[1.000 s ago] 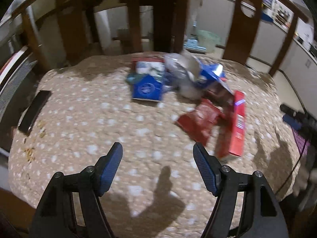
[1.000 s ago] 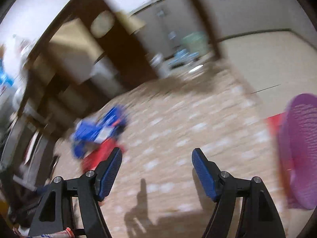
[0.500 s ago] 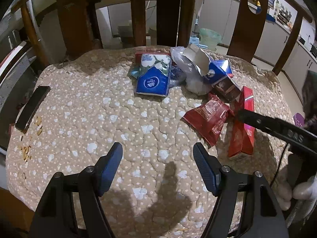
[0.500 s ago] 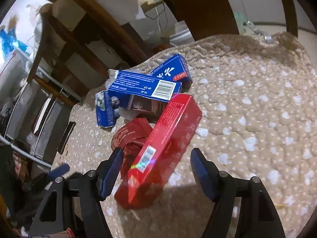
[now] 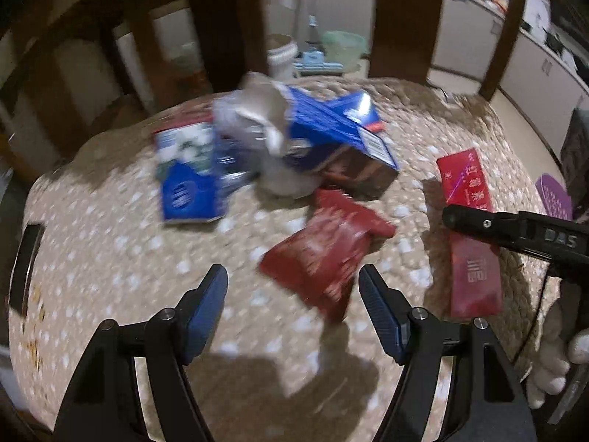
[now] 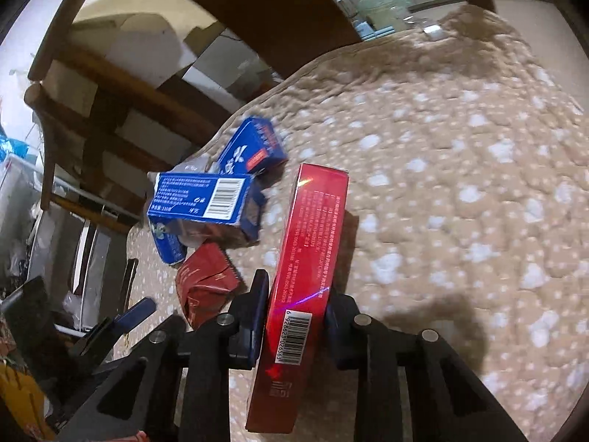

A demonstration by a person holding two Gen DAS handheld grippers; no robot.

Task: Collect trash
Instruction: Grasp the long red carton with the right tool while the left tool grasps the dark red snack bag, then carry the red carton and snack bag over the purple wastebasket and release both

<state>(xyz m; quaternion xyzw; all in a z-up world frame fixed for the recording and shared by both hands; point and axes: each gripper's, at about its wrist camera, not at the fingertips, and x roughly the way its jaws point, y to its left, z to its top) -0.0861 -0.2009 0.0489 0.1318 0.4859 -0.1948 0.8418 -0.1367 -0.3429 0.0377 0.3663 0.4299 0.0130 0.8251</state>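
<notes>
The counter [image 5: 110, 258] is covered with a tan quilted cloth printed with white dots. Dark wooden chairs [image 5: 401, 18] stand against its far edge, their backs rising above it. Beyond them, a pale green bucket [image 5: 344, 49] sits on a light floor [image 5: 530, 110]. White cabinets [image 5: 537, 62] line the right wall. Overhead lighting casts hard shadows on the cloth. A dark flat object [image 5: 24, 261], too blurred to identify, lies at the left edge.

Packet [image 5: 325, 254] apparently left of carton [image 5: 469, 235]
</notes>
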